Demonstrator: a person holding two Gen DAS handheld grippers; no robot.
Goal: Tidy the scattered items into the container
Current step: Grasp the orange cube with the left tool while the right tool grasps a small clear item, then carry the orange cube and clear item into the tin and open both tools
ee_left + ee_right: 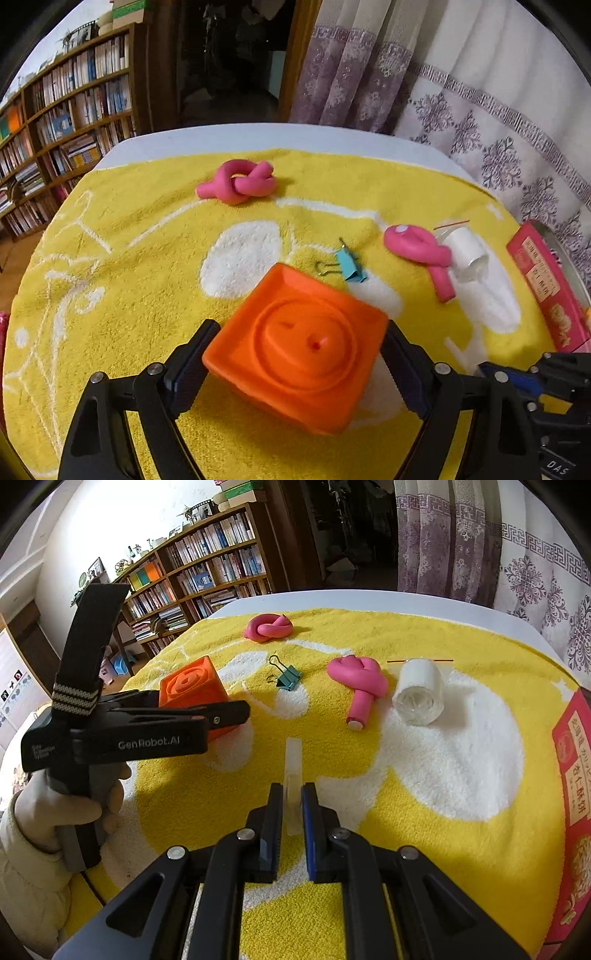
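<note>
An orange square block (295, 347) with raised rings on its top face sits between the pads of my left gripper (299, 326), which press on both of its sides. My right gripper (293, 788) is shut on a thin translucent piece (293, 760) that stands edge-on and pokes out past the fingertips. On the yellow towel (369, 849) lie two pink knotted foam rods (269, 627) (360, 679), a teal binder clip (288, 677) and a white roll with a clear end (419, 690). A red printed box (576, 775) stands at the right edge.
A gloved hand (74, 797) holds the left gripper's handle at the towel's left side. Bookshelves (207, 572) fill the left background, and patterned curtains (480, 129) hang behind and to the right of the table. The white table edge (258, 138) shows beyond the towel.
</note>
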